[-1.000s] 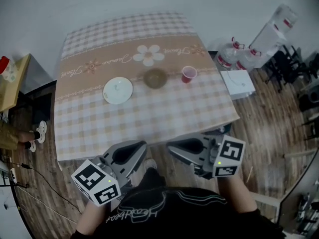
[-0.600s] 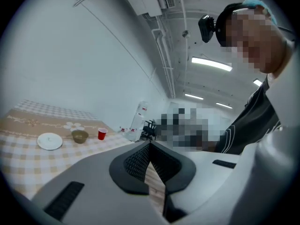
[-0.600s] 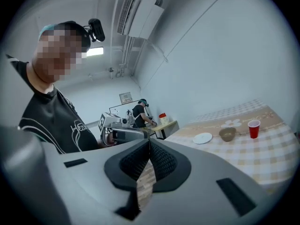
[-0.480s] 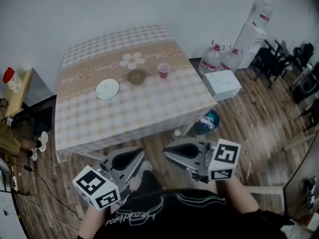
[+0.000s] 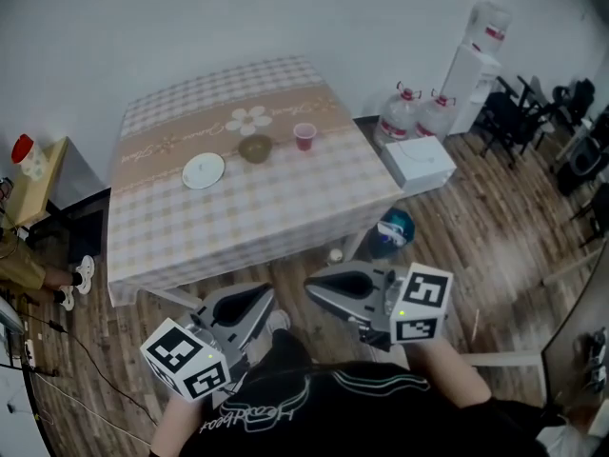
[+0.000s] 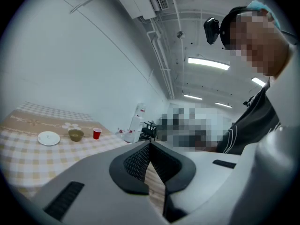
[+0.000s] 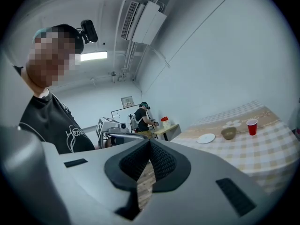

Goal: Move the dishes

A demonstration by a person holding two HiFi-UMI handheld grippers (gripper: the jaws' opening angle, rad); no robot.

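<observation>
On the far half of the checkered table (image 5: 247, 208): dishes in a row, none moved | left gripper (image 5: 269, 293), right gripper (image 5: 310, 289): jaws pressed together, empty, well short of the table | white plate (image 5: 204, 170), olive bowl (image 5: 255, 148), red cup (image 5: 304, 136) | task apparently not begun; all moves remain

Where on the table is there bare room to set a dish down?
The whole near half of the table, between its front edge and the row of plate, bowl and red cup, is bare. The checked strip behind that row is free too. Only the row itself is crowded.
</observation>
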